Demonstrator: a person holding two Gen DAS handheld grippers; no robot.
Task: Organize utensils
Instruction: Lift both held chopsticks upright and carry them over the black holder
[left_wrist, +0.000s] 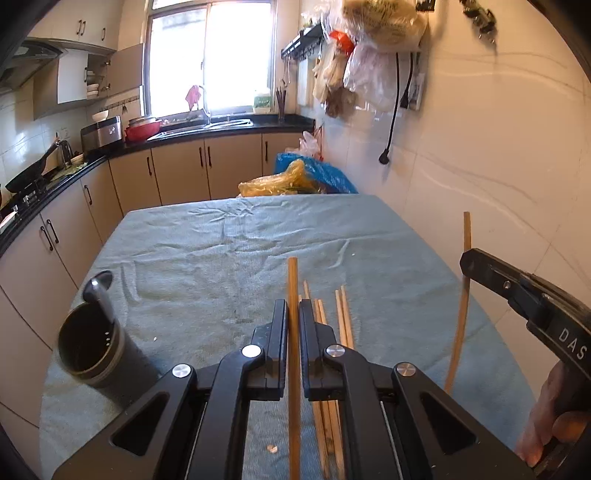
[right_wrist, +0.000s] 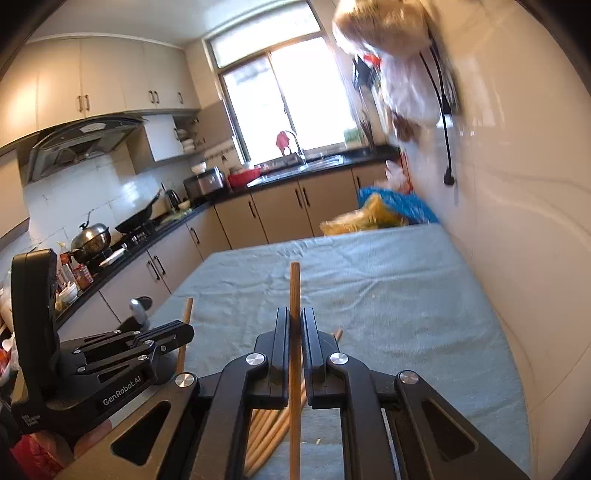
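My left gripper (left_wrist: 293, 308) is shut on a wooden chopstick (left_wrist: 293, 280) that stands up between its pads, lifted above the table. Under it, several more chopsticks (left_wrist: 341, 317) lie in a loose bunch on the blue-grey cloth (left_wrist: 207, 251). At the left stands a dark round utensil holder (left_wrist: 90, 343) with a metal spoon handle (left_wrist: 98, 291) sticking out. My right gripper (right_wrist: 294, 317) is shut on another wooden chopstick (right_wrist: 294, 288), also raised; the left wrist view shows that gripper (left_wrist: 466, 266) at the right edge pinching this stick (left_wrist: 466, 232). The left gripper (right_wrist: 186, 330) appears at the lower left of the right wrist view.
The cloth-covered table abuts a white tiled wall (left_wrist: 498, 166) on the right. Yellow and blue plastic bags (left_wrist: 299, 177) sit beyond its far edge. A black counter with cabinets (left_wrist: 74, 206) runs along the left, with a wok (left_wrist: 26, 177). A hand (left_wrist: 550, 417) grips the right tool.
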